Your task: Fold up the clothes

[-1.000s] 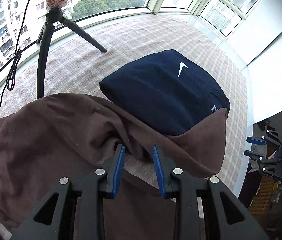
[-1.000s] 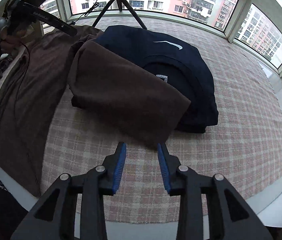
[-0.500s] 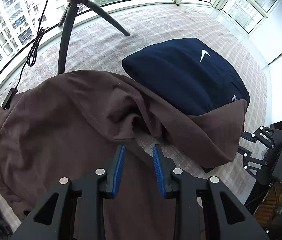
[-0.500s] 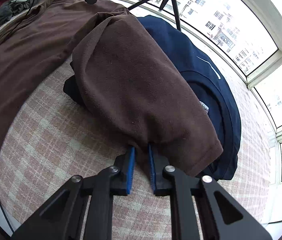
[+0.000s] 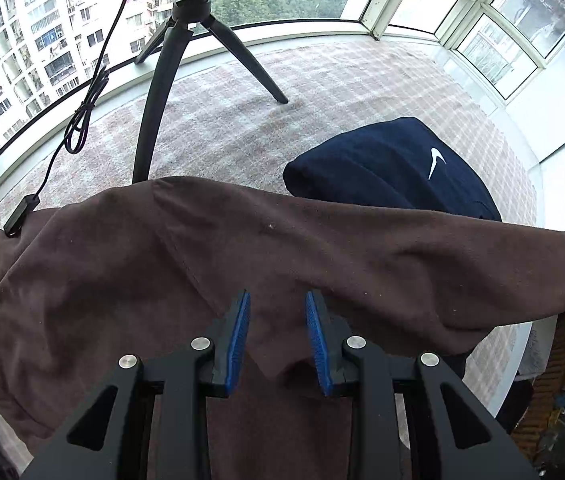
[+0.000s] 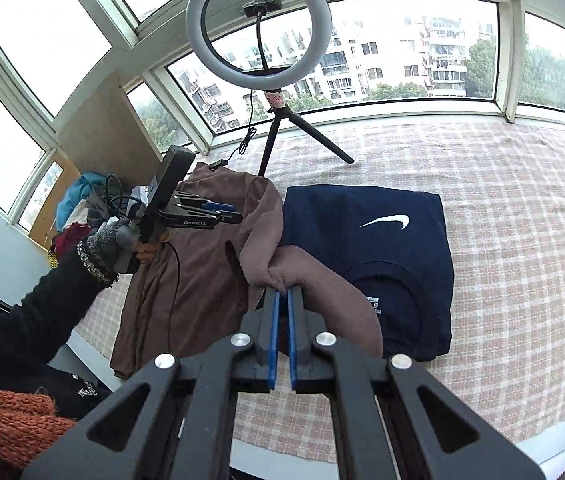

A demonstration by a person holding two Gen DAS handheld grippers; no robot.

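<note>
Right tongs (image 6: 281,296) pinch the brown shirt (image 6: 202,272), lifted beside the folded navy shirt (image 6: 382,240); left tongs (image 5: 276,316) gape above it. One slip, fabric drops over the navy.

Right gripper (image 6: 282,296) has gone from open and clear of the cloth to closed on a fold of the brown garment (image 6: 202,264), now lifted off the table. The cloth it held bunched against the navy shirt (image 6: 366,240) is drawn taut across the left wrist view toward 3 o'clock. Left gripper (image 5: 276,312) sits over the brown cloth, apparently without contact.
</note>
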